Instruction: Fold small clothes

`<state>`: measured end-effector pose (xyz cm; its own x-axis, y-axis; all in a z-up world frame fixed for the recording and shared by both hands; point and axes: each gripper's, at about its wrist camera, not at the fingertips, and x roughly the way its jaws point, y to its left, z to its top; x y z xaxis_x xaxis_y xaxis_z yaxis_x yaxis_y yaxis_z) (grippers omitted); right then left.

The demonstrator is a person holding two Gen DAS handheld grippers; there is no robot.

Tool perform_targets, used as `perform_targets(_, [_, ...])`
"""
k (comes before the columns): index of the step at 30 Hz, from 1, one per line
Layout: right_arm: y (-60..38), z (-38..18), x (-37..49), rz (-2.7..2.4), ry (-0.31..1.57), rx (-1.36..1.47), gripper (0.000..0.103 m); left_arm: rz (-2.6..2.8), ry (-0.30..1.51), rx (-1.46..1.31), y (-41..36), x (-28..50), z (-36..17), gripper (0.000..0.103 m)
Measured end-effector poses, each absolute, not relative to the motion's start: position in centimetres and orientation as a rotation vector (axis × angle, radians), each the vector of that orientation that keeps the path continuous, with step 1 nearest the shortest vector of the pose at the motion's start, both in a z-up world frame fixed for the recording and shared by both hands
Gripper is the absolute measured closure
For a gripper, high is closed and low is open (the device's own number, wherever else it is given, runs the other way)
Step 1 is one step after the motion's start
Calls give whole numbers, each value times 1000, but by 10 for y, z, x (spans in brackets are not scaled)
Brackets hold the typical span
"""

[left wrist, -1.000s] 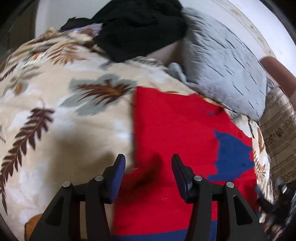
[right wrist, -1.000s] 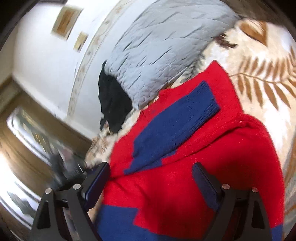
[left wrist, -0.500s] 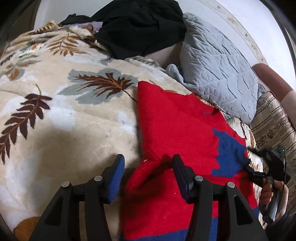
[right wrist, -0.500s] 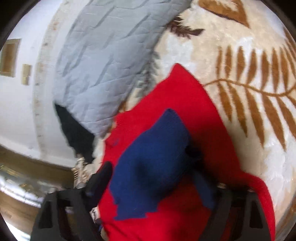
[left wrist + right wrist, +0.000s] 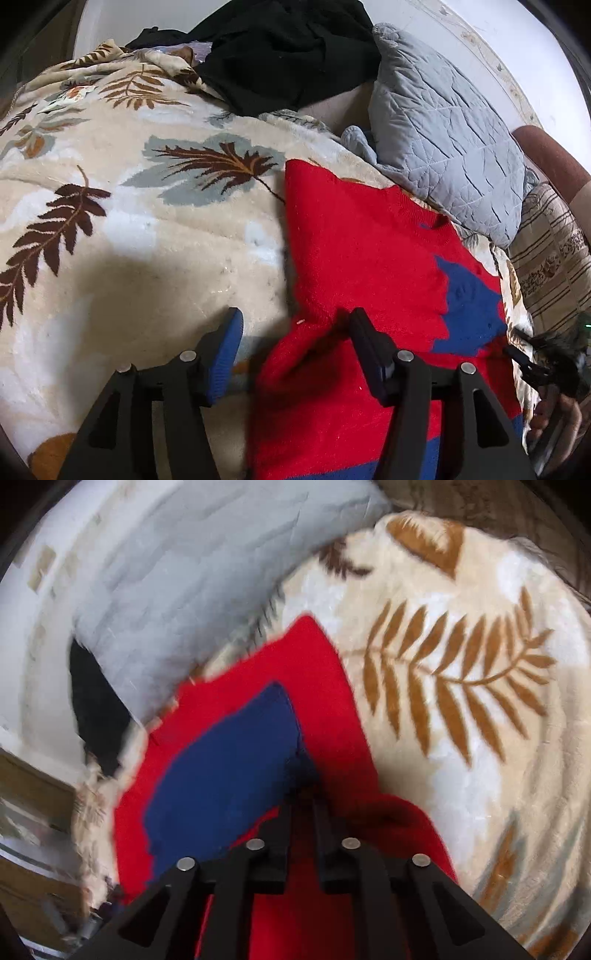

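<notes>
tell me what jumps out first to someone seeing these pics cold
The bright red sweater with navy blue patches grabs the eye, spread on a cream leaf-print blanket. The right gripper is shut on the sweater at its blue patch, while the left gripper hangs open over the sweater's near left edge. Behind lie a grey quilted pillow and a heap of black clothing.

A home bedroom: leaf-patterned fleece blanket point(image 5: 155, 229), grey quilted pillow point(image 5: 443, 136), heaped dark clothing point(image 5: 288, 51).
</notes>
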<state>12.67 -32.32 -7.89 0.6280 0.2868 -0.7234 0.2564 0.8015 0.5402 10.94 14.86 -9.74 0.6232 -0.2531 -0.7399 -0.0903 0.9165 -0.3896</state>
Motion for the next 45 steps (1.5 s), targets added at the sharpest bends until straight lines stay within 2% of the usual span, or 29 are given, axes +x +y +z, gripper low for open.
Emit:
perform_targets(1, [-323,-70,124,52,891,670,35,-95,901,-418,149,110,-98,41])
perform_targets(2, [-322,-60,122,77,858,675,24,-94,903,-419,149,111,-100,41])
perform_targets(5, [-319,-38,121,131,788,676,24,-93,901,-417,148,111,-100,41])
perform_targets(12, [-299,-37,153,355,826,794,24,-93,902,-420,148,112,-101,40])
perform_targets(15, [-302,-72,168,252,926,827,23,-93,902,-418,147,112,-101,39])
perform_targets(16, [-306,-90,171,158,1012,842,26,-93,903,-419,148,112,-100,39])
perform_targets(17, [-313,-98,166,160,1002,899,32,-92,903,-423,148,112,-100,39])
perform_targets(21, [-308,-63,159,233,898,836,31,-84,903,-414,145,115,-101,37])
perform_targets(24, [-306,-60,172,257,876,768,18,-87,901,-398,143,115,-101,36])
perform_targets(25, [-310,-77,182,176,950,711,18,-90,900,-404,144,115,-101,36])
perform_targets(26, [-313,-88,185,162,980,738,25,-91,902,-407,145,115,-101,36])
perform_targets(27, [-321,-87,177,167,945,785,28,-94,899,-413,147,114,-101,36])
perform_targets(31, [-326,-50,130,207,871,710,27,-96,905,-407,146,111,-99,36])
perform_targets(36, [-339,-36,50,294,898,604,27,-151,918,-391,147,76,-79,36])
perform_targets(40, [-348,-52,-27,343,984,584,27,-221,930,-402,153,15,-58,36])
perform_targets(45, [-362,-84,-96,360,1058,678,26,-240,998,-392,159,-64,-59,36])
